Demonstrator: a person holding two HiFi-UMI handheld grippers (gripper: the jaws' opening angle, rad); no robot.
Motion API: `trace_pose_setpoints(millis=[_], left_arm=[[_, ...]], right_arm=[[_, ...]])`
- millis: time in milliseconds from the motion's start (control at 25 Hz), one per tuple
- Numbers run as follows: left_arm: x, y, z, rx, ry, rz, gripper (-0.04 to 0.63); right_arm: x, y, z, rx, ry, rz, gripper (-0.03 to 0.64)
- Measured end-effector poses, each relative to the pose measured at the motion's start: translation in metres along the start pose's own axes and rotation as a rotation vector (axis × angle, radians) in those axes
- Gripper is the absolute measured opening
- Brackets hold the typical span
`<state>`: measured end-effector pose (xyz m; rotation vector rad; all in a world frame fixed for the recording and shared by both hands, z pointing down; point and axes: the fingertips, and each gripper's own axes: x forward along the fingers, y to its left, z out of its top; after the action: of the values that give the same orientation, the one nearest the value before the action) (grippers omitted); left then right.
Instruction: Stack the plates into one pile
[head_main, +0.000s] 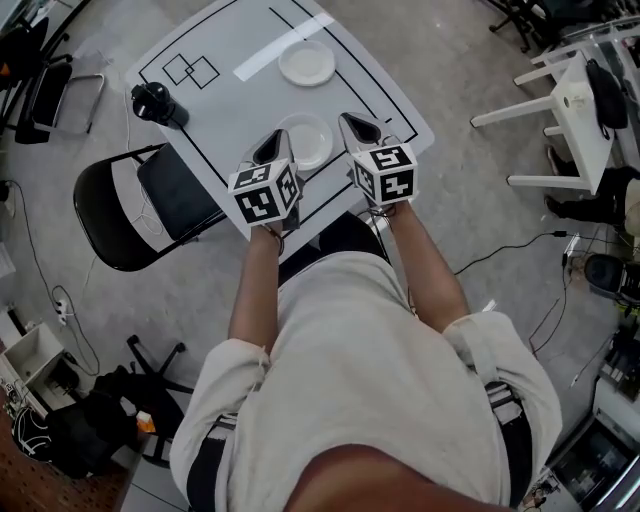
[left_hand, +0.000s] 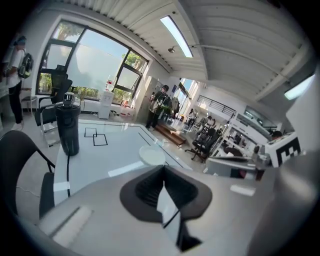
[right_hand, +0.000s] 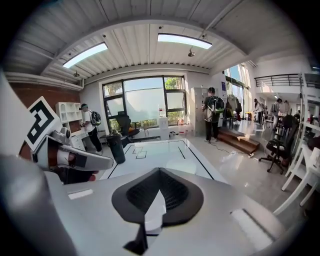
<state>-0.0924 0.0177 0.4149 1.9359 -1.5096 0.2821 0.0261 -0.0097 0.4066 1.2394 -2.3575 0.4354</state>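
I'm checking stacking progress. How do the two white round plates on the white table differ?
The nearer white round plate lies by the table's front edge, between the left gripper and the right gripper in the head view; the farther white round plate lies alone farther up the table. The left gripper hides part of the nearer plate's rim; the farther plate shows whole. Both are white, similar in size, flat on the white table, and unstacked.
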Motion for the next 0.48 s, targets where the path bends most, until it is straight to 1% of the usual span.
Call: trace_pose_setpoints(millis=[120, 280, 400, 480], left_arm=[[0.004, -0.006, -0.004, -0.012, 0.015, 0.0, 0.003], [0.025, -0.005, 0.0, -0.029, 0.03, 0.025, 0.003], [0.052, -0.008, 0.012, -0.087, 0.028, 0.033, 0.003], [0.071, -0.013, 0.019, -0.118, 0.027, 0.054, 0.003]], right_arm=[[-0.002, -0.006, 0.007, -0.028, -0.005, 0.015, 0.0], [0.018, -0.026, 0.014, -0.029, -0.005, 0.036, 0.0], [0.041, -0.043, 0.025, -0.056, 0.004, 0.083, 0.0], [0.054, -0.059, 0.033, -0.078, 0.007, 0.108, 0.0]])
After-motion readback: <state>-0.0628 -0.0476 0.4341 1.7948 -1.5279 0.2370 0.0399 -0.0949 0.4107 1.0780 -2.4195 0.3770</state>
